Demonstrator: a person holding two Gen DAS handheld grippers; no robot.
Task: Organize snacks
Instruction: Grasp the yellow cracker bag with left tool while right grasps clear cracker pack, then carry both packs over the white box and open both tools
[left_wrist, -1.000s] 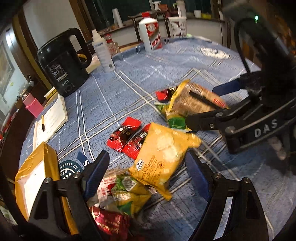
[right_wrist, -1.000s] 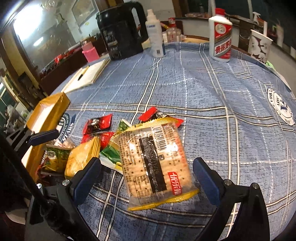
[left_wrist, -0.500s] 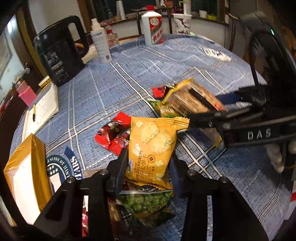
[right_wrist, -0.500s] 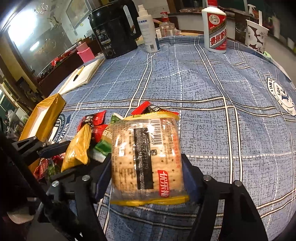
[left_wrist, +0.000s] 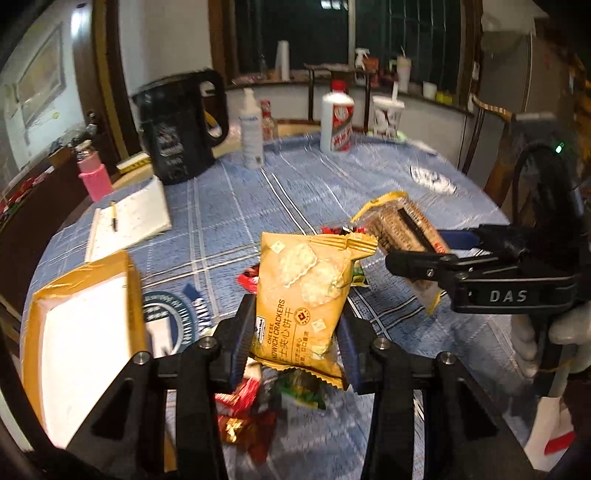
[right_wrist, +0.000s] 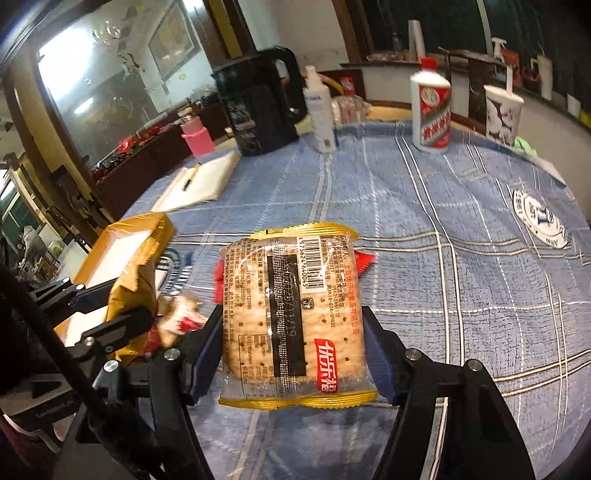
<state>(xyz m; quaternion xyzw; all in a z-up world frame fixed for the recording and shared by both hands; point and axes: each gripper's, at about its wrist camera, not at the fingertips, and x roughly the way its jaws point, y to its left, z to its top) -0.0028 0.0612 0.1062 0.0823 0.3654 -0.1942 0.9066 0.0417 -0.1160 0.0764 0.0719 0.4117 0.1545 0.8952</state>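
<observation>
My left gripper (left_wrist: 295, 343) is shut on a yellow pack of cheese sandwich crackers (left_wrist: 304, 291), held up off the blue checked tablecloth (left_wrist: 229, 206). My right gripper (right_wrist: 293, 343) is shut on a clear, yellow-edged pack of soda crackers (right_wrist: 295, 317), also lifted. In the left wrist view the right gripper (left_wrist: 448, 251) holds its pack (left_wrist: 399, 225) to the right, with a gloved hand (left_wrist: 565, 332) behind it. Small red and green snack packets (left_wrist: 255, 402) lie on the cloth below. A yellow-rimmed box with a white inside (left_wrist: 77, 339) sits at the left.
At the back of the round table stand a black kettle (left_wrist: 177, 129), a white pump bottle (left_wrist: 251, 129), a white bottle with a red label (left_wrist: 336, 122) and a paper cup (left_wrist: 386, 114). A notepad with a pen (left_wrist: 129, 221) and a pink container (left_wrist: 94, 173) lie left.
Both grippers have closed on their packs, the left on the yellow crackers and the right on the soda crackers, and lifted them off the cloth.
</observation>
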